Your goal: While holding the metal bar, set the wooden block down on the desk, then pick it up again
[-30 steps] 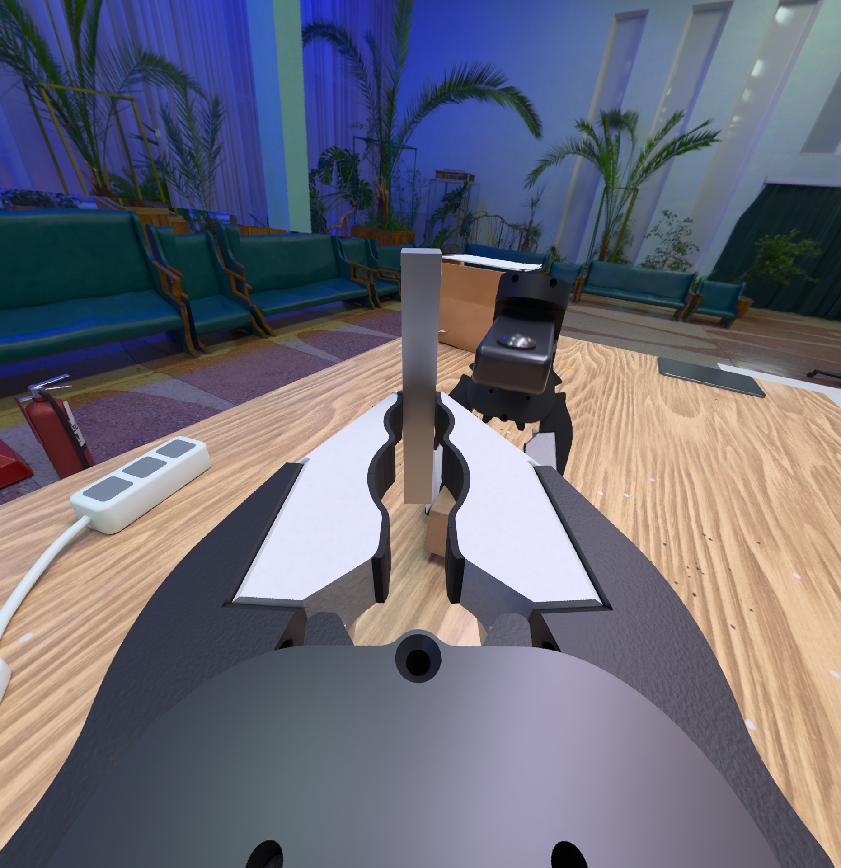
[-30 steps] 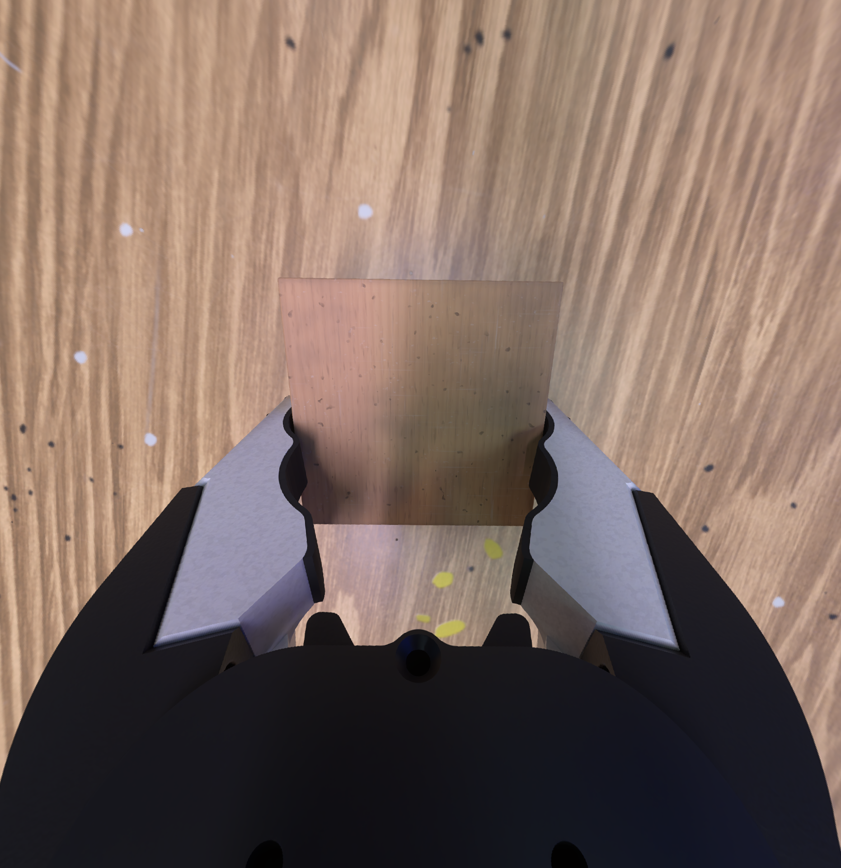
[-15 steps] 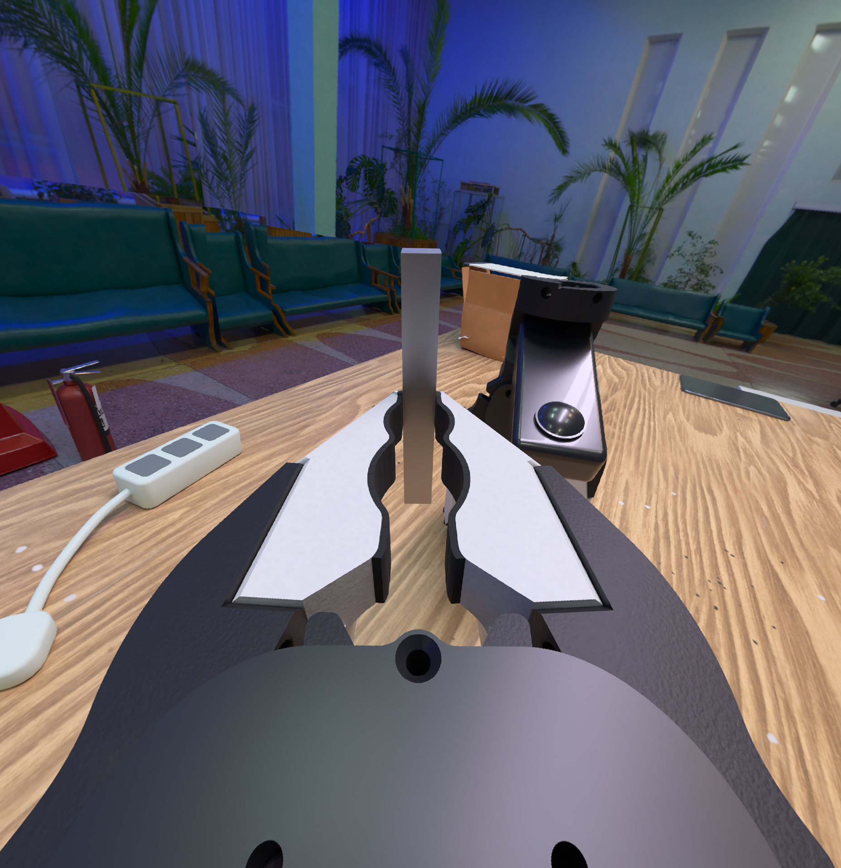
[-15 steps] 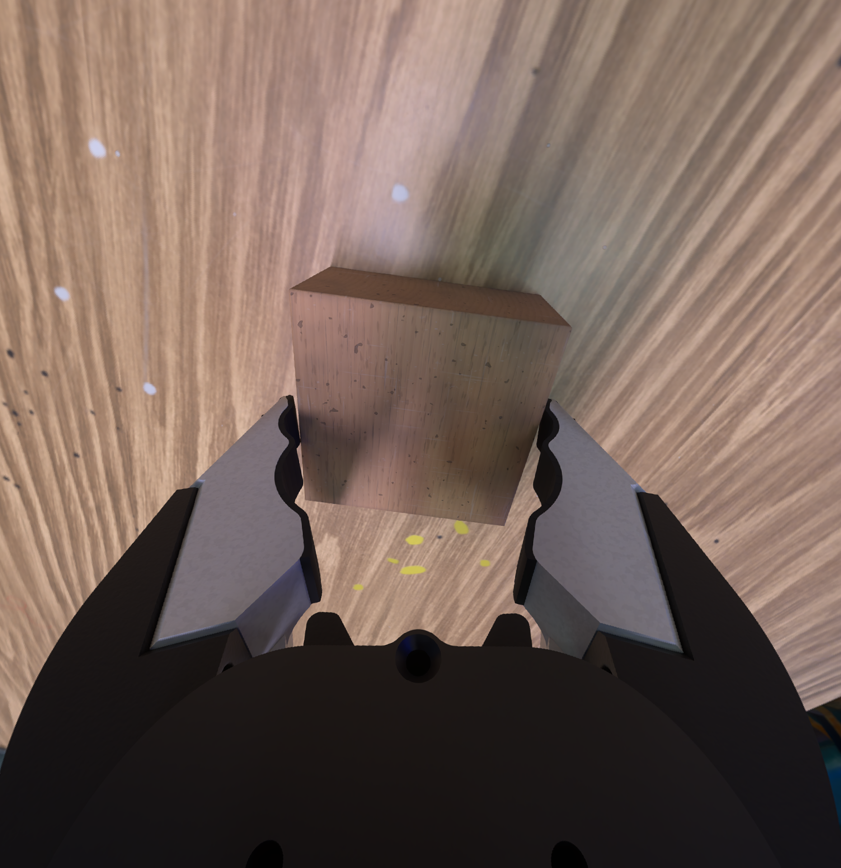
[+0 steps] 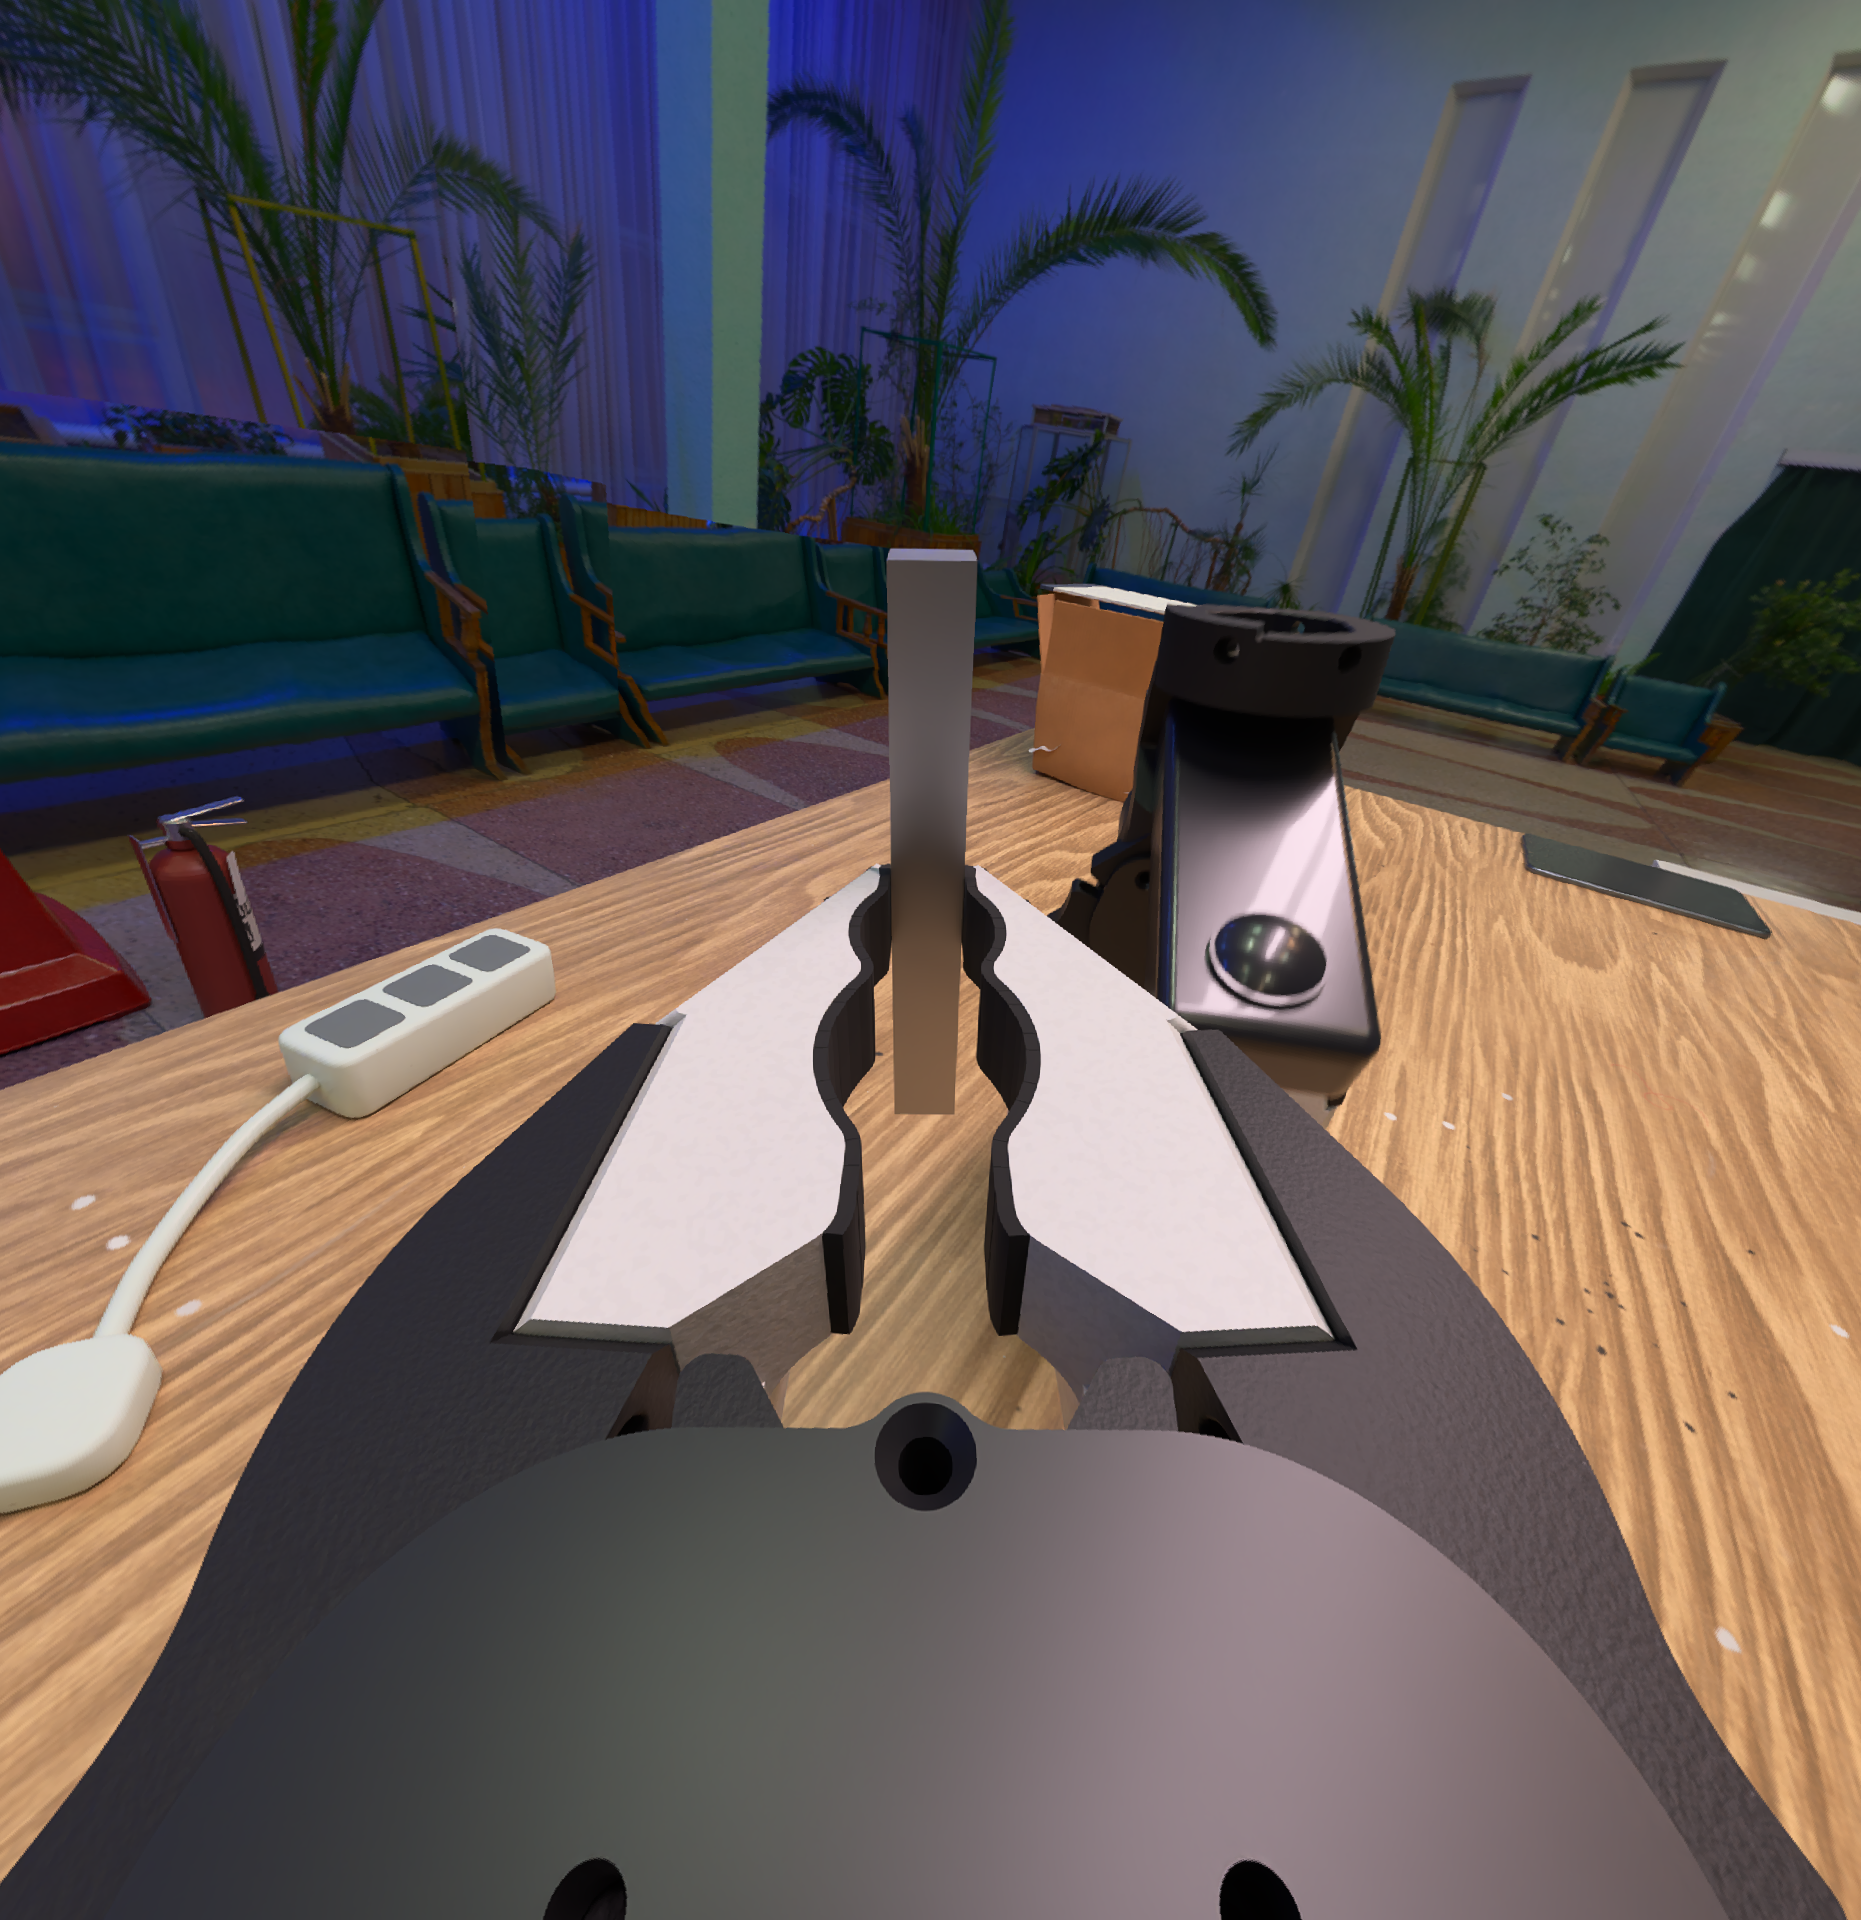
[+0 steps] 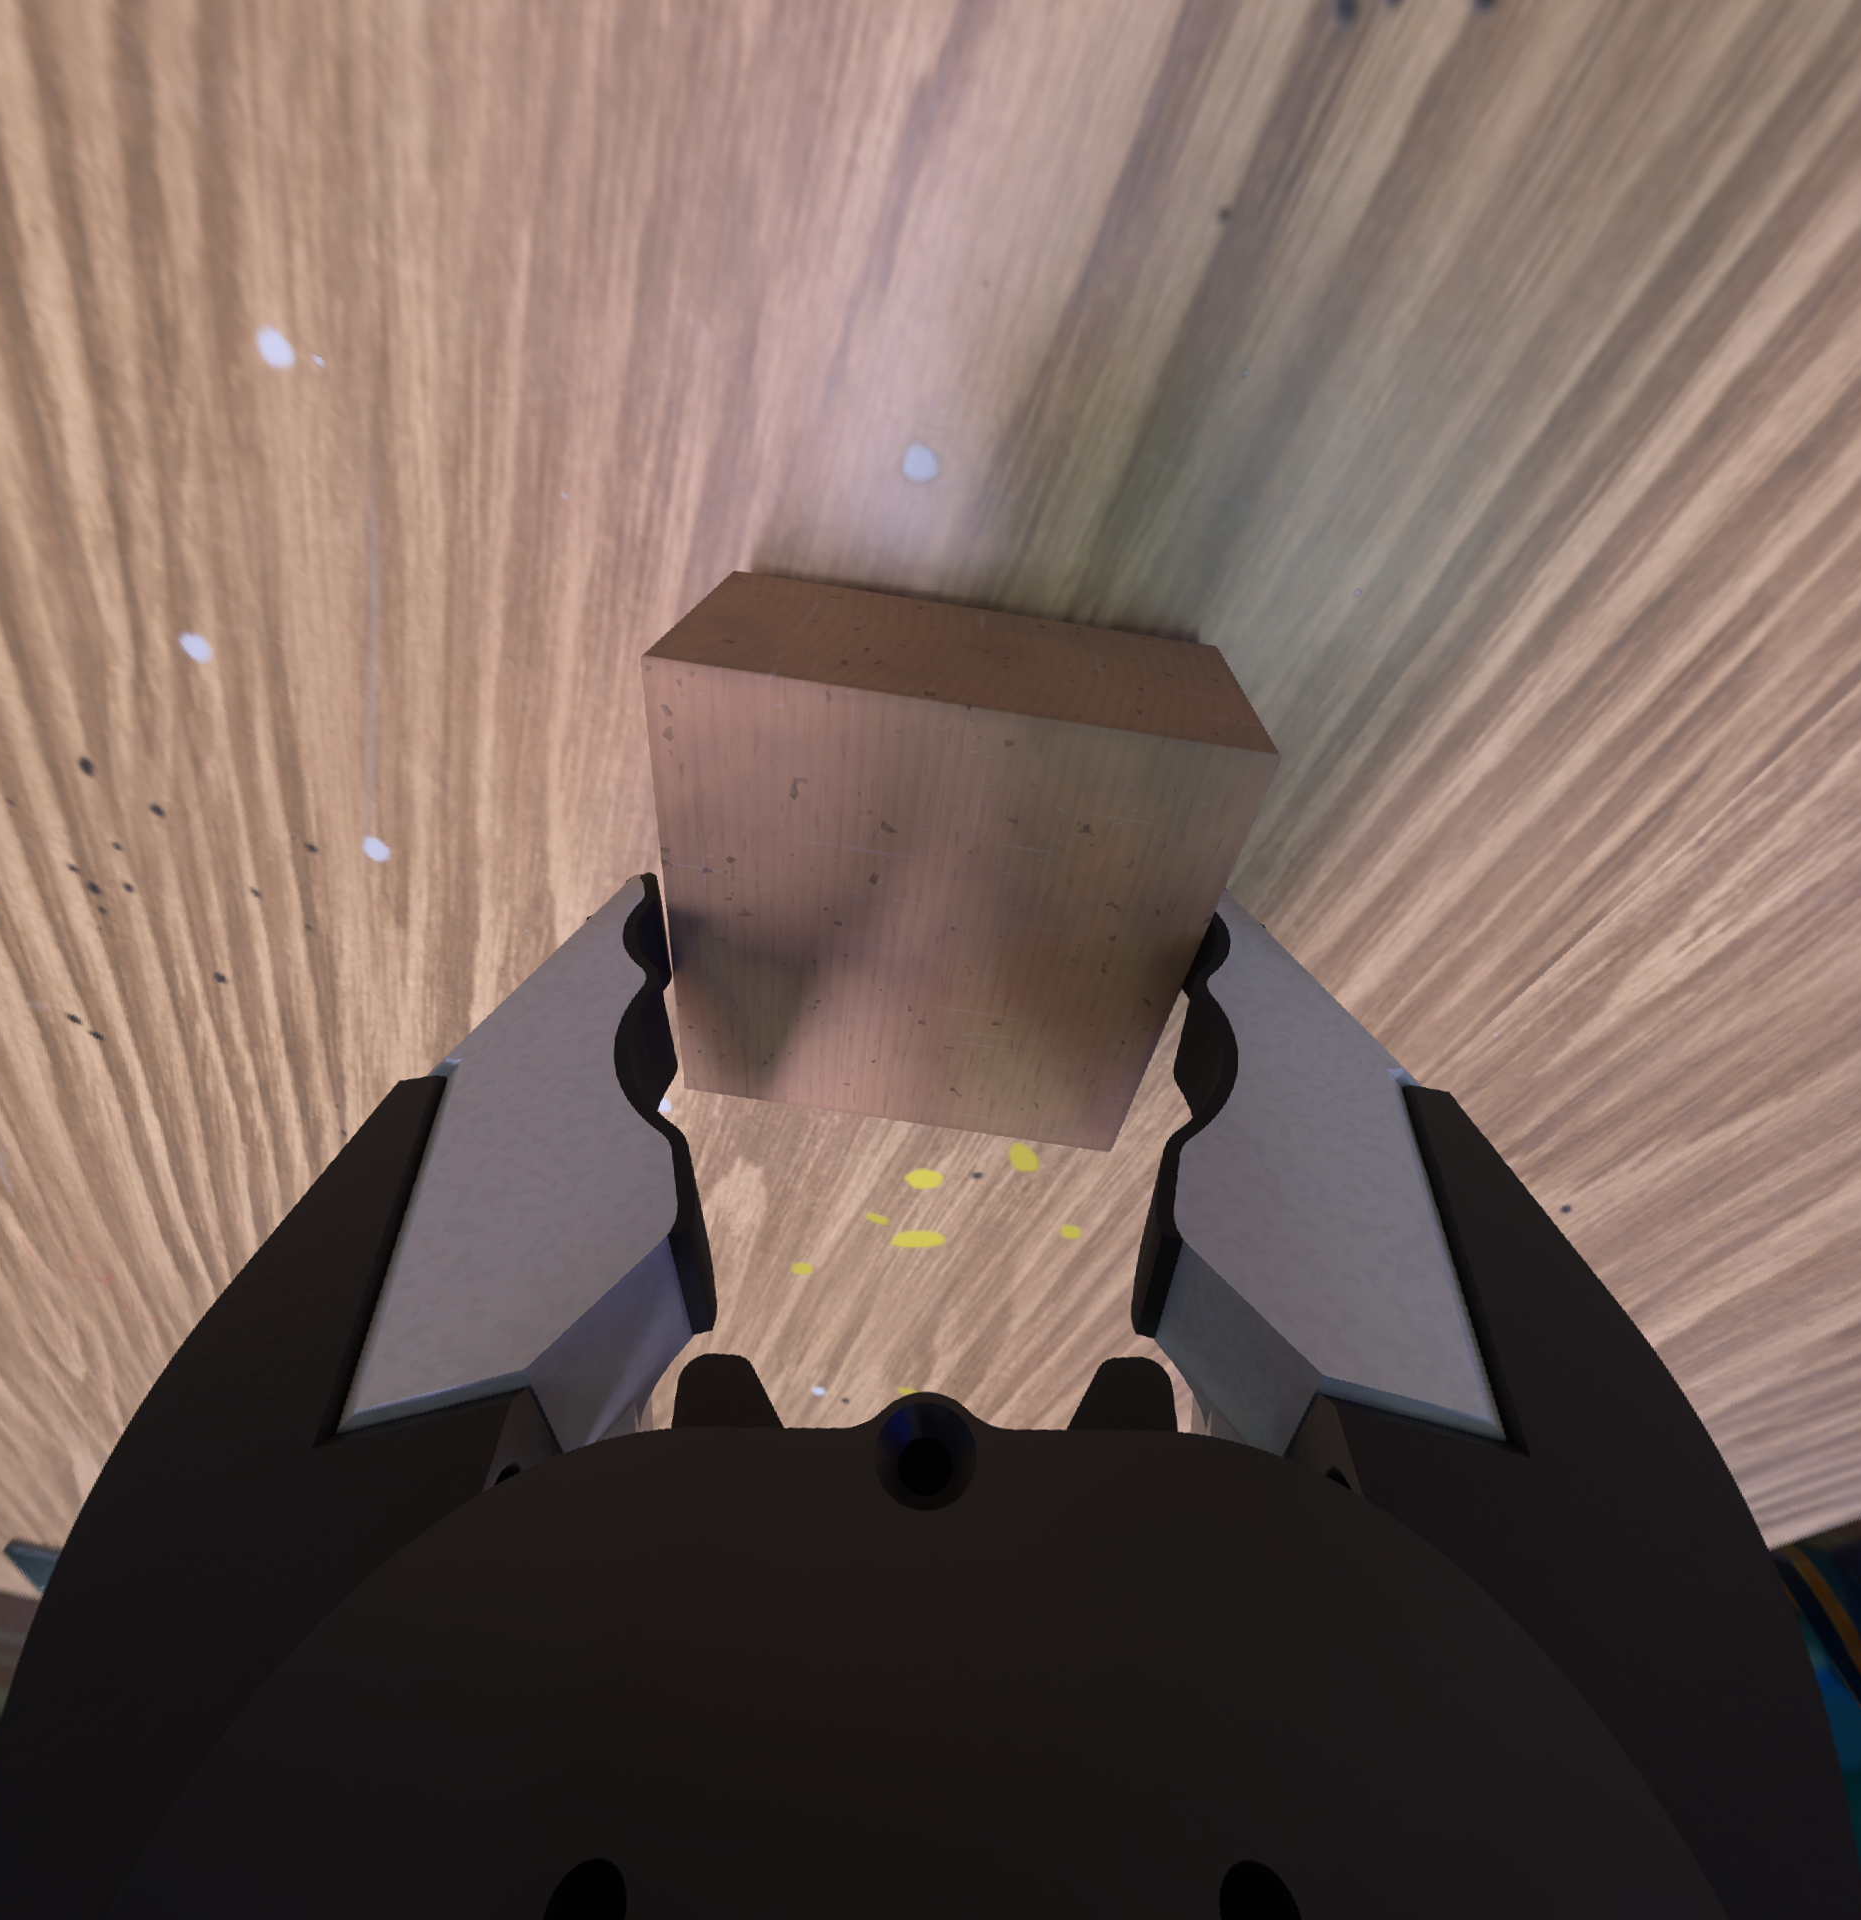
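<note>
My left gripper [image 5: 926, 904] is shut on a grey metal bar [image 5: 931, 779] and holds it upright above the wooden desk [image 5: 1528, 1247]. The brown wooden block [image 6: 957, 831] rests on the desk [image 6: 386, 416] in the right wrist view. My right gripper [image 6: 931, 914] points down at it, tilted. Its jaws are open a little wider than the block, and the fingertips [image 6: 645, 935] flank the block's sides. The block sits slightly skewed to the fingers. In the left wrist view the right gripper's black body [image 5: 1258, 831] stands just right of the bar, and the block is hidden.
A white power strip [image 5: 417, 1018] with its cable and plug [image 5: 53, 1423] lies on the desk's left. A cardboard box [image 5: 1087, 696] stands at the far edge. A dark flat slab [image 5: 1643, 899] lies far right. The desk edge [image 6: 1788, 1538] shows lower right.
My right gripper let go of the block and tilted back, so the block's far side now shows. My left gripper shifted a little with the bar still held.
</note>
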